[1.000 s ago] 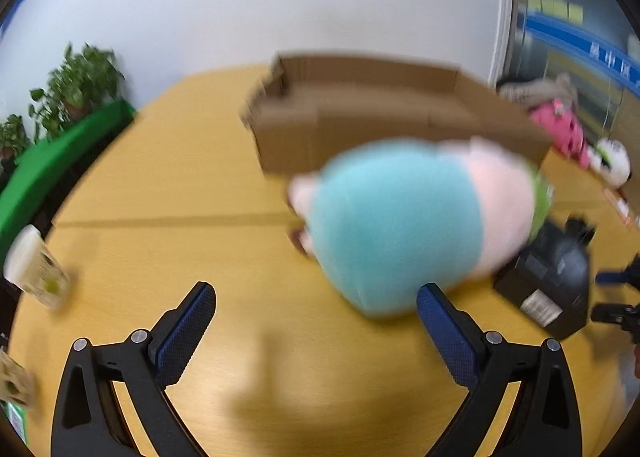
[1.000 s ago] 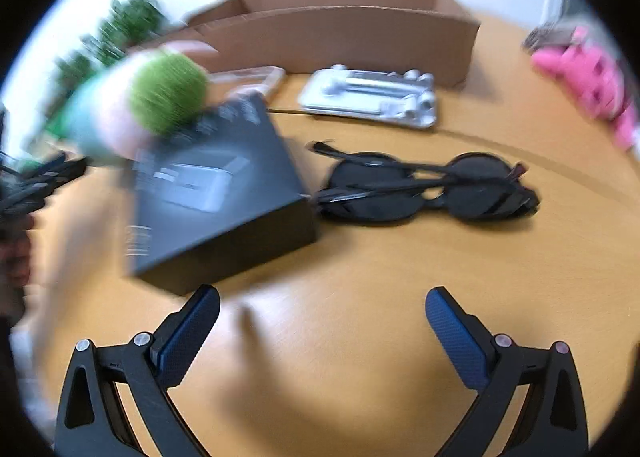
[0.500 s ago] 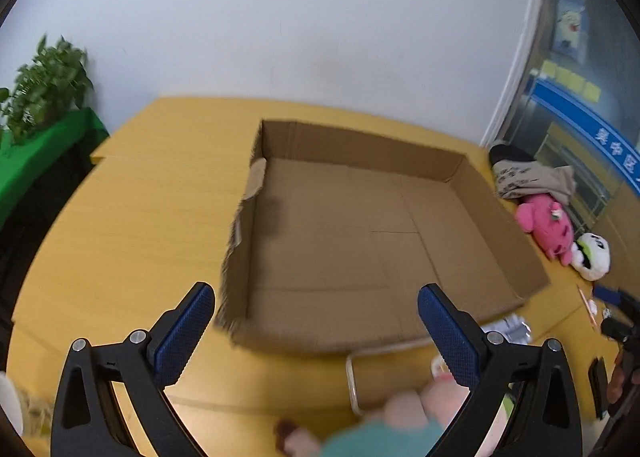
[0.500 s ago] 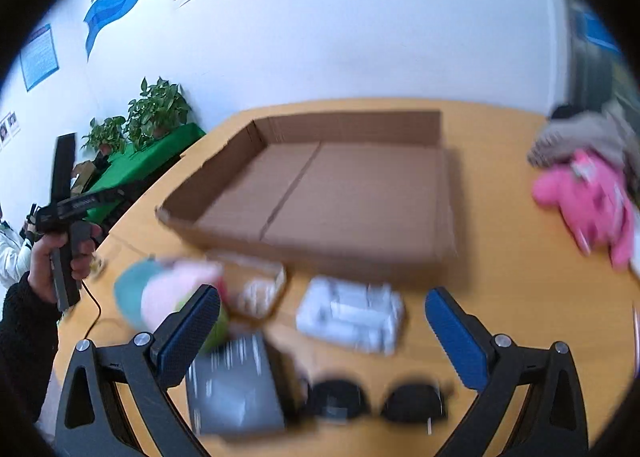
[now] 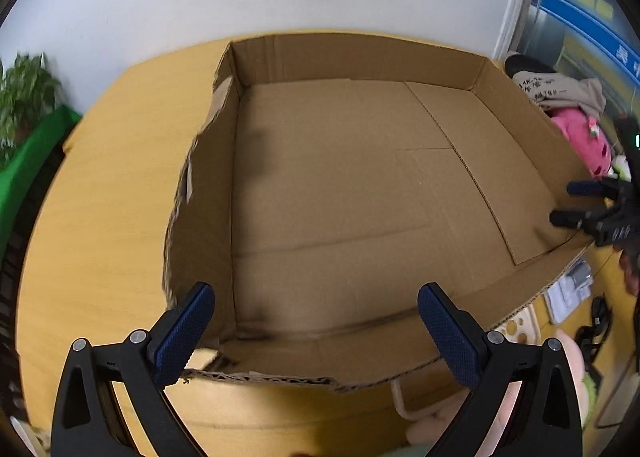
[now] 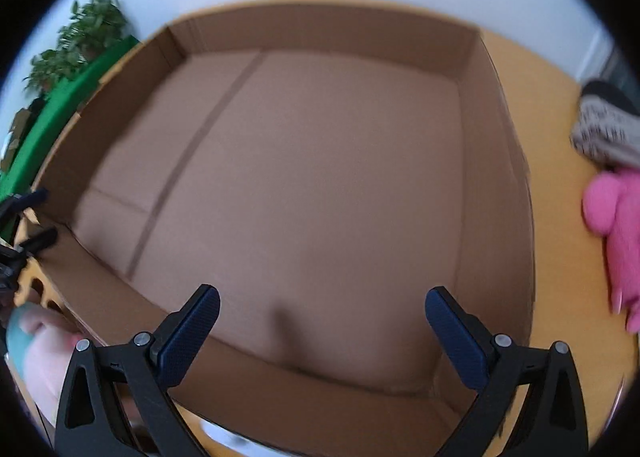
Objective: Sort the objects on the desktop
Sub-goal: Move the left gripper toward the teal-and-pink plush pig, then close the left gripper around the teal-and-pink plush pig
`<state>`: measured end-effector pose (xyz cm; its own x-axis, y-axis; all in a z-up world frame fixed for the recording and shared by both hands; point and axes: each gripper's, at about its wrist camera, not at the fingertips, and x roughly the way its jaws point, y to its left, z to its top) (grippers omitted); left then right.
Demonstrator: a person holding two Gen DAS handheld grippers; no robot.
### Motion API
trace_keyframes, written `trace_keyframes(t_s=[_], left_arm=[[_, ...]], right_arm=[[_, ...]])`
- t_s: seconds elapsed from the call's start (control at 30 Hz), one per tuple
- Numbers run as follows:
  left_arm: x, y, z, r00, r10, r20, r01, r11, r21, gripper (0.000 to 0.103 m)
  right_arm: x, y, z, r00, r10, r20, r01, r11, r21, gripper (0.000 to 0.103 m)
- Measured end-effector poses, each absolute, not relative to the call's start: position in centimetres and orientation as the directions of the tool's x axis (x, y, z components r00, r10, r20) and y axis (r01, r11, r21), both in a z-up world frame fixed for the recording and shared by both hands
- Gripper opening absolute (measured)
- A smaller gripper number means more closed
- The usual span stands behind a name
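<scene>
A wide, shallow cardboard box [image 5: 340, 197] lies open and empty on the wooden table [image 5: 100, 217]; it fills the right wrist view [image 6: 320, 177]. My left gripper [image 5: 316, 333] is open and empty above the box's near left corner. My right gripper [image 6: 322, 331] is open and empty over the box's near wall, and it shows at the right edge of the left wrist view [image 5: 588, 209]. A pink and teal plush toy [image 5: 576, 377] lies in front of the box, also in the right wrist view [image 6: 28, 345].
A white packet [image 5: 568, 289], black sunglasses [image 5: 596, 321] and a pale tray with holes [image 5: 516, 325] lie by the box's front right. A pink plush [image 5: 584, 137] and a grey cloth [image 5: 560, 89] lie to the right. Green plants [image 5: 24, 93] stand far left.
Both grippers rose and moved forward, away from the plush, black box and sunglasses, and now hover over the cardboard box. Both stayed open.
</scene>
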<state>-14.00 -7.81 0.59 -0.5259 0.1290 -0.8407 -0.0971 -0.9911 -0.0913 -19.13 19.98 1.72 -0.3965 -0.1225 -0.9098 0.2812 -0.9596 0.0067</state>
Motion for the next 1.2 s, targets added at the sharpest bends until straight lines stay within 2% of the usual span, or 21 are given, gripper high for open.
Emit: trace_keyframes(t_s=[0.13,0.5,0.6,0.7,0.8,0.93,0.97,1.0,1.03,1.07,1.1,1.13,1.17,1.2], left_arm=[[-12.9,-9.0,0.8,-0.513,0.174,-0.841,-0.093,-0.985,-0.147,0.101],[-7.6,-8.9,1.2,-0.523,0.144,-0.840,-0.087,-0.989,-0.116,0.101],[-4.6,-8.5,3.4,-0.609,0.092,-0.788,-0.068,-0.996,-0.063,0.101],[-0.1,-7.0,6.3,-0.723,0.095,-0.685,-0.118,-0.993,-0.014,0.101],[3.9,-5.4,7.8,-0.785,0.144,-0.603,-0.157,-0.987,-0.030,0.103],[7.5,-3.7,7.8,-0.828,0.165,-0.536,-0.155,-0.986,-0.064,0.102],[8.3,-3.5,7.7,-0.838,0.166,-0.520,-0.148,-0.986,-0.075,0.093],[9.0,-3.3,7.3,-0.840,0.178,-0.512,-0.149,-0.984,-0.098,0.062],[9.2,-3.0,6.9,-0.833,0.190,-0.520,-0.151,-0.982,-0.117,0.036],[9.2,-2.8,6.3,-0.818,0.199,-0.539,-0.147,-0.979,-0.139,0.001],[9.2,-2.5,5.7,-0.805,0.208,-0.556,-0.139,-0.976,-0.165,0.002],[9.2,-2.3,5.4,-0.801,0.214,-0.560,-0.134,-0.974,-0.181,0.002],[9.3,-2.0,5.2,-0.802,0.210,-0.558,-0.131,-0.975,-0.179,0.002],[9.5,-1.8,5.1,-0.807,0.208,-0.553,-0.134,-0.976,-0.171,0.008]], right_arm=[[-16.4,21.0,2.4,-0.384,-0.174,-0.907,0.274,-0.959,0.068,0.102],[-10.0,21.7,3.2,-0.452,-0.202,-0.869,0.248,-0.964,0.095,0.102],[-6.8,22.3,5.3,-0.554,-0.168,-0.816,0.223,-0.974,0.049,0.102],[-1.4,22.8,9.0,-0.660,-0.222,-0.718,0.259,-0.964,0.060,0.102],[3.4,22.8,11.0,-0.728,-0.265,-0.632,0.277,-0.957,0.082,0.102],[7.4,23.6,10.7,-0.752,-0.281,-0.596,0.250,-0.959,0.136,0.102],[8.5,24.0,10.3,-0.765,-0.272,-0.583,0.228,-0.962,0.149,0.102],[9.5,24.3,9.9,-0.777,-0.264,-0.571,0.212,-0.965,0.157,0.101],[10.3,24.3,9.6,-0.788,-0.260,-0.558,0.199,-0.965,0.169,0.097],[11.3,24.4,9.3,-0.796,-0.267,-0.544,0.198,-0.963,0.183,0.076],[12.2,24.1,9.1,-0.797,-0.279,-0.537,0.206,-0.959,0.193,0.058],[12.7,23.9,8.8,-0.790,-0.292,-0.540,0.214,-0.955,0.203,0.019],[13.0,23.8,8.5,-0.780,-0.310,-0.543,0.223,-0.949,0.222,0.006],[13.4,23.7,8.5,-0.776,-0.324,-0.540,0.230,-0.944,0.236,0.008]])
